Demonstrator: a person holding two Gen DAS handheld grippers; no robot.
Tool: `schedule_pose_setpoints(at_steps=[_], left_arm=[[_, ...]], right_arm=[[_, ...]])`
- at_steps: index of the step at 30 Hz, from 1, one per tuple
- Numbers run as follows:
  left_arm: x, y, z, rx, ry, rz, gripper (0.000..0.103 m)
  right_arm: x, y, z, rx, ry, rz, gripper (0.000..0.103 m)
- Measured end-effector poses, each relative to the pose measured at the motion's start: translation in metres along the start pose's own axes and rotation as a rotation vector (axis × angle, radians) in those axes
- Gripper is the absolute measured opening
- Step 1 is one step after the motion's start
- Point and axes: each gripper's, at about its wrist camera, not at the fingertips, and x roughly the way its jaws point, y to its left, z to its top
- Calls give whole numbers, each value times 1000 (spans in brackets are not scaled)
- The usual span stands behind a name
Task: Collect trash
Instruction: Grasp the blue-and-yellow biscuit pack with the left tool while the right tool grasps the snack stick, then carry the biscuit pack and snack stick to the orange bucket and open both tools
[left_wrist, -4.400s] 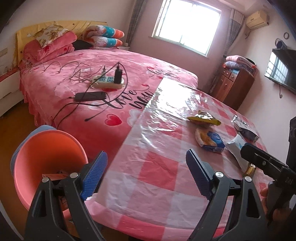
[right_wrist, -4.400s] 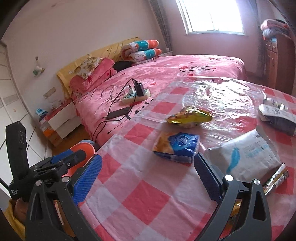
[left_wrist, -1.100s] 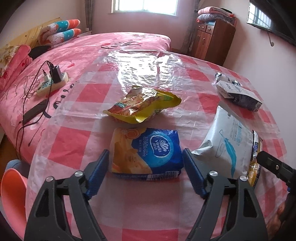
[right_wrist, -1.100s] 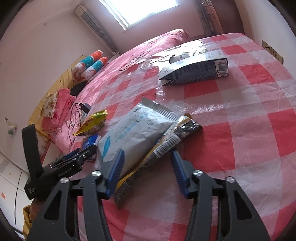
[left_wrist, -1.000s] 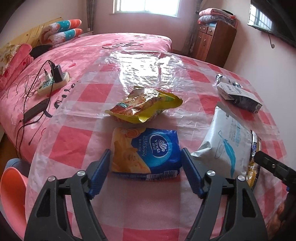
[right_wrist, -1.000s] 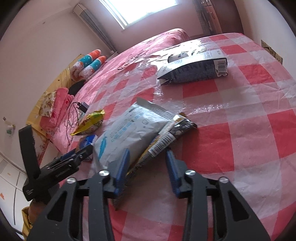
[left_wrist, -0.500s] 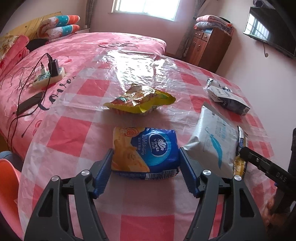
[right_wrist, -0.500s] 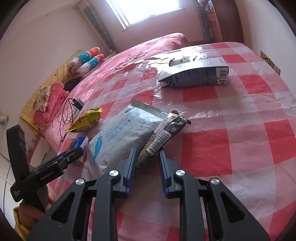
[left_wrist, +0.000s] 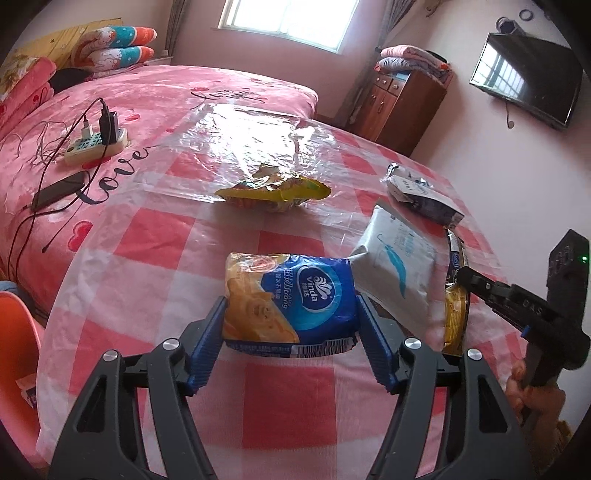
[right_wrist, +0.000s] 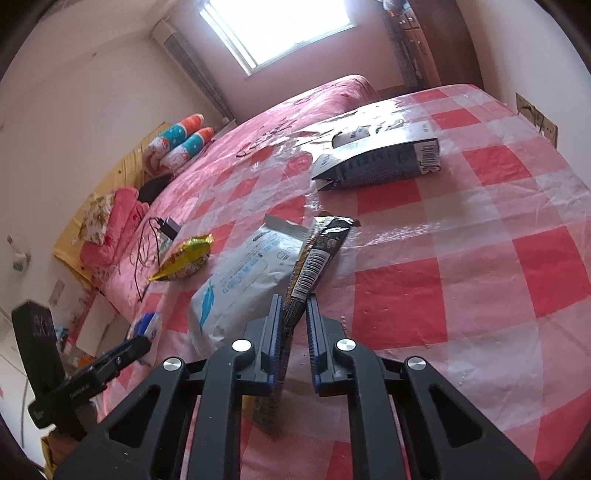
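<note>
blue pads of right gripper pinch black snack wrapper

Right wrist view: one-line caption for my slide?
Right tongs shut on a long black snack wrapper, beside a white wipes pack on the checked tablecloth.

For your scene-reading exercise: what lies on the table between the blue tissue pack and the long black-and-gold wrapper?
The white wet-wipes pack, seen in the left wrist view, between the tissue pack and wrapper.

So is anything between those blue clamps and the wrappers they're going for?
Nothing visible. The left gripper already flanks the blue tissue pack, and the right gripper, jaws just closing, pinches the long dark wrapper.
</note>
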Motion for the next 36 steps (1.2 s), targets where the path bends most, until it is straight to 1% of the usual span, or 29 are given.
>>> schedule_pose_setpoints(at_steps=[4,10,17,25,30,36], left_arm=[[-9,6,-4,-8,-11,-18,69],[-19,16,-7,-28,-25,-36,69],[-34,28,-11,-46,-54,-48,69],[-54,50,-12,-81,-98,-41,69],[-70,69,-13,-114,-132,-24,69],[-93,98,-20,-163,-172,13,69]], right_arm=[[-9,-1,5,30,-9,23,10],[-21,16,8,2,-21,37,9],[-22,40,9,6,7,108,9],[-8,88,9,-36,75,204,8],[8,124,7,-72,139,275,8],[32,183,-3,-132,226,375,8]])
